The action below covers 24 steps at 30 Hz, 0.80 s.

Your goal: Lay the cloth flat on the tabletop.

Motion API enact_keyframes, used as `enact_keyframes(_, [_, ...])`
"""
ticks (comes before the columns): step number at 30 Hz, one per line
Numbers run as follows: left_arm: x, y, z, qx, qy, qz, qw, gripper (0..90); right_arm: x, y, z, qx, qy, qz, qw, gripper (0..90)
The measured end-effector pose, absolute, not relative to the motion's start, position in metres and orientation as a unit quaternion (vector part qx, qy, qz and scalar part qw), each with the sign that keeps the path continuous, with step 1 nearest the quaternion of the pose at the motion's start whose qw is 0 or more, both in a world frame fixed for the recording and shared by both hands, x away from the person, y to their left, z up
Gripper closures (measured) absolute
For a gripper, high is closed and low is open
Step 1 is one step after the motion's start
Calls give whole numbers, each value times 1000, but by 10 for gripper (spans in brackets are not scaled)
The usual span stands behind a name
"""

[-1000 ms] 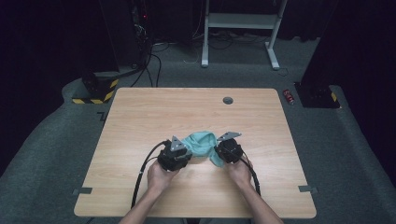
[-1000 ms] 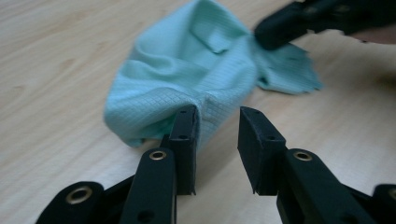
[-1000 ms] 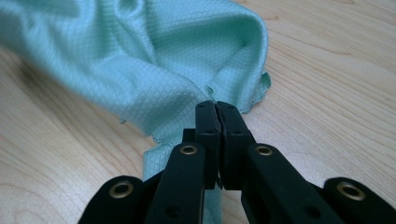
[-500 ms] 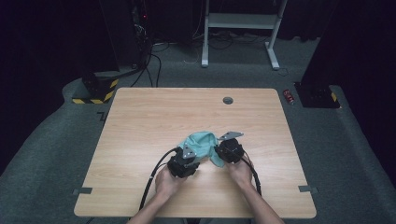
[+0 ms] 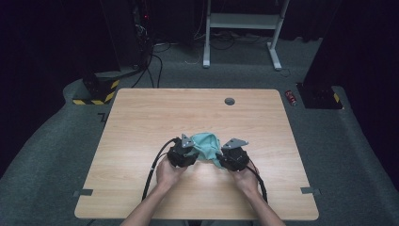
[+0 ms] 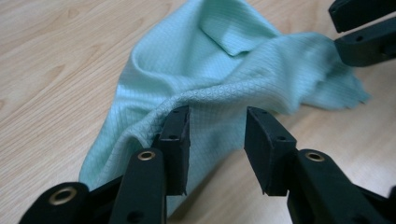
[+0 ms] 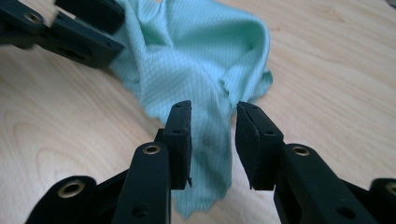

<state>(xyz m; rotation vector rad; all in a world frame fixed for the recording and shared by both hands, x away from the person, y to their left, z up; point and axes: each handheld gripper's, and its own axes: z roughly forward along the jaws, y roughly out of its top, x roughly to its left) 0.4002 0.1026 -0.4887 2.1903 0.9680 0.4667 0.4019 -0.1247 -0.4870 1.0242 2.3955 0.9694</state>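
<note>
A crumpled teal cloth [image 5: 205, 142] lies on the wooden table [image 5: 155, 113] between my two grippers. My left gripper [image 5: 190, 149] is at the cloth's left edge; in the left gripper view its jaws [image 6: 217, 127] stand apart over a raised fold of the cloth [image 6: 224, 60], which brushes the left pad. My right gripper [image 5: 223, 157] is at the cloth's near right corner; in the right gripper view a narrow tail of the cloth [image 7: 205, 70] runs through the gap of the gripper [image 7: 214, 127], untouched by the pads. Both pairs of jaws have just been opening.
A round cable hole [image 5: 229, 101] sits near the table's far edge. Black cables [image 5: 153, 172] trail from the grippers toward the front edge. On the floor beyond are a white desk frame [image 5: 240, 21], a yellow-black striped base [image 5: 96, 94] and a small red object [image 5: 291, 97].
Both grippers' jaws have spread apart. The left hand has shifted a little toward the cloth, and the right hand has drawn back slightly toward the table's near edge.
</note>
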Motion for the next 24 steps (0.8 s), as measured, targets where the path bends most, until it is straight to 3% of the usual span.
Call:
enact_keyframes(5, [379,120,-484,854,354,187,332,624,398,-136,-492,363,848,345,172,680])
enact_keyframes(13, [380,134,-503,844,393,184,314,615,401,-135,-501,372,850,337,160,727])
enact_keyframes(21, [390,133,-508,824,410,159,357,721,403,-141,-508,382,849,336,140,885])
enact_keyframes(24, [392,133,-506,821,408,150,370,849,403,-141,-506,376,850,341,139,895])
